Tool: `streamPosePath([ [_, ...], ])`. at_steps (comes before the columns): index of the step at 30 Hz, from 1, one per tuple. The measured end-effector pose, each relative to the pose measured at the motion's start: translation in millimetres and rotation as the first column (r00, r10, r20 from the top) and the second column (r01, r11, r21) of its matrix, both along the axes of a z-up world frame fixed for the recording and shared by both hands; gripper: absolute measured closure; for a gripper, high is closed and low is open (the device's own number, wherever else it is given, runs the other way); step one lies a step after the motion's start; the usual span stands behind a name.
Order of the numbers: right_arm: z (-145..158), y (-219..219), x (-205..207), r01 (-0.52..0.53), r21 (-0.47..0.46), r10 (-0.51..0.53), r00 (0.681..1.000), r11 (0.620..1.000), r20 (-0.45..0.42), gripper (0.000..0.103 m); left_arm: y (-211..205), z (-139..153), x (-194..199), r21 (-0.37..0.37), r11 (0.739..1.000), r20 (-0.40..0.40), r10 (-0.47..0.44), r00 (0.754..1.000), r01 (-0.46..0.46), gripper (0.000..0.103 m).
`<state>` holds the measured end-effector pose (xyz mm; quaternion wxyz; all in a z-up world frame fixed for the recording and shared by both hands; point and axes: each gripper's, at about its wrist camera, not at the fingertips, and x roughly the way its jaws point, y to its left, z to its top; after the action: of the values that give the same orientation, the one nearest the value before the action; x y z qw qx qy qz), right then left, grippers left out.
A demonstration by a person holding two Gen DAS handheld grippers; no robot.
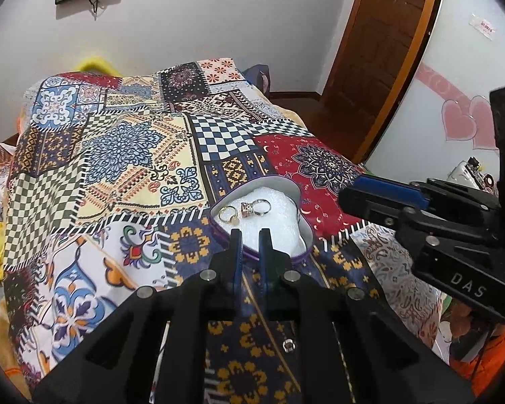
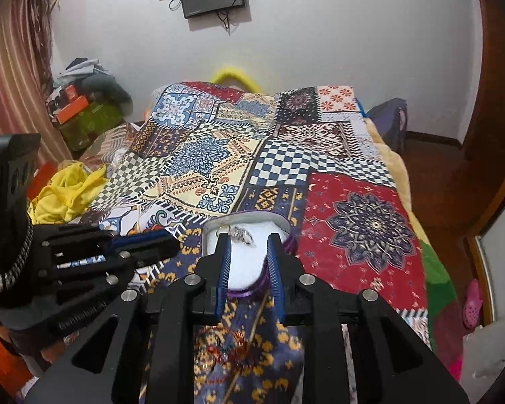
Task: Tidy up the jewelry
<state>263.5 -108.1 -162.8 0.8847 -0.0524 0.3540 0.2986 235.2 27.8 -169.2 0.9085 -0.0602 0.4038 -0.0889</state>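
A heart-shaped purple jewelry box [image 1: 304,256] with white padding lies on the patchwork bedspread; it also shows in the right wrist view [image 2: 291,240]. In it lie a gold ring [image 1: 226,214] and silver rings [image 1: 256,207], seen too in the right wrist view [image 2: 240,234]. A small silver ring [image 1: 288,344] lies on the cloth under my left gripper. My left gripper [image 1: 250,235] is open and empty over the box's near edge. My right gripper [image 2: 249,240] is open and empty above the box; from the left wrist view it [image 1: 360,198] sits right of the box. A blurred reddish piece [image 2: 225,350] lies below it.
The patchwork bedspread [image 1: 124,155] covers the bed. Yellow clothes [image 2: 64,192] lie at its left side, boxes and clutter [image 2: 84,107] behind. A wooden door [image 1: 380,40] stands at the right; a pink shoe [image 2: 471,303] is on the floor.
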Motion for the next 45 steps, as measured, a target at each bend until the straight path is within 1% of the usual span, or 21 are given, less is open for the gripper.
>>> streamPosePath([
  [6, -0.4, -9.3, -15.7, 0.019, -0.016, -0.019, 1.000, 1.000, 0.002, 0.082, -3.0, 2.9, -16.8, 0.015, 1.000, -0.007, -0.002, 1.000, 0.002, 0.093],
  [12, -4.6, -17.7, -29.7, 0.034, -0.033, -0.035, 0.999, 0.999, -0.007, 0.080, -7.3, -4.9, -31.6, 0.027, 1.000, -0.038, -0.010, 0.999, 0.011, 0.091],
  [13, -6.0, -19.4, -31.3, 0.037, -0.036, -0.037, 0.999, 0.999, -0.011, 0.077, -7.3, -6.8, -33.7, 0.027, 1.000, -0.046, -0.011, 0.999, 0.013, 0.091],
  [14, -7.2, -20.8, -32.9, 0.040, -0.039, -0.041, 0.999, 0.998, -0.013, 0.069, -7.5, -10.1, -36.1, 0.029, 0.999, -0.058, -0.013, 0.998, 0.015, 0.091],
  [15, -8.8, -22.3, -34.9, 0.043, -0.043, -0.044, 0.999, 0.998, -0.019, 0.063, -7.5, -13.3, -37.5, 0.031, 0.999, -0.070, -0.014, 0.997, 0.016, 0.090],
  [16, -11.2, -24.2, -36.5, 0.045, -0.047, -0.046, 0.999, 0.998, -0.020, 0.054, -7.4, -15.8, -39.2, 0.032, 0.999, -0.077, -0.013, 0.997, 0.016, 0.086],
  [17, -13.0, -26.4, -39.8, 0.047, -0.048, -0.048, 0.999, 0.998, -0.018, 0.052, -7.0, -20.3, -41.3, 0.035, 0.999, -0.091, -0.011, 0.996, 0.014, 0.080],
  [19, -18.1, -29.9, -42.6, 0.055, -0.058, -0.057, 0.998, 0.997, -0.027, 0.052, -6.7, -26.5, -44.3, 0.044, 0.999, -0.109, -0.008, 0.994, 0.013, 0.074],
  [25, -38.9, -40.0, -46.4, 0.079, -0.085, -0.085, 0.994, 0.993, -0.064, 0.052, -9.1, -43.8, -53.5, 0.055, 0.998, -0.155, -0.027, 0.987, 0.035, 0.074],
  [28, -47.3, -41.5, -49.1, 0.079, -0.103, -0.087, 0.994, 0.991, -0.072, 0.052, -13.2, -50.7, -56.2, 0.049, 0.997, -0.170, -0.048, 0.984, 0.058, 0.074],
  [31, -54.2, -40.7, -50.5, 0.073, -0.115, -0.082, 0.994, 0.991, -0.078, 0.052, -18.8, -58.0, -57.2, 0.062, 0.995, -0.182, -0.060, 0.981, 0.072, 0.074],
  [40, -64.6, -32.8, -54.2, 0.018, -0.146, -0.027, 0.997, 0.989, -0.066, 0.052, -29.6, -64.5, -54.1, 0.055, 0.993, -0.168, -0.091, 0.982, 0.102, 0.074],
  [42, -64.5, -31.3, -52.9, 0.006, -0.134, -0.016, 0.997, 0.991, -0.070, 0.056, -30.6, -65.5, -52.5, 0.046, 0.993, -0.164, -0.098, 0.982, 0.107, 0.074],
  [44, -64.9, -28.7, -50.4, -0.004, -0.122, -0.005, 0.997, 0.993, -0.079, 0.063, -29.9, -66.2, -51.5, 0.034, 0.994, -0.163, -0.101, 0.981, 0.108, 0.074],
  [45, -65.5, -27.1, -49.2, -0.010, -0.118, 0.000, 0.997, 0.993, -0.083, 0.064, -29.6, -66.6, -50.6, 0.027, 0.994, -0.162, -0.102, 0.981, 0.108, 0.074],
])
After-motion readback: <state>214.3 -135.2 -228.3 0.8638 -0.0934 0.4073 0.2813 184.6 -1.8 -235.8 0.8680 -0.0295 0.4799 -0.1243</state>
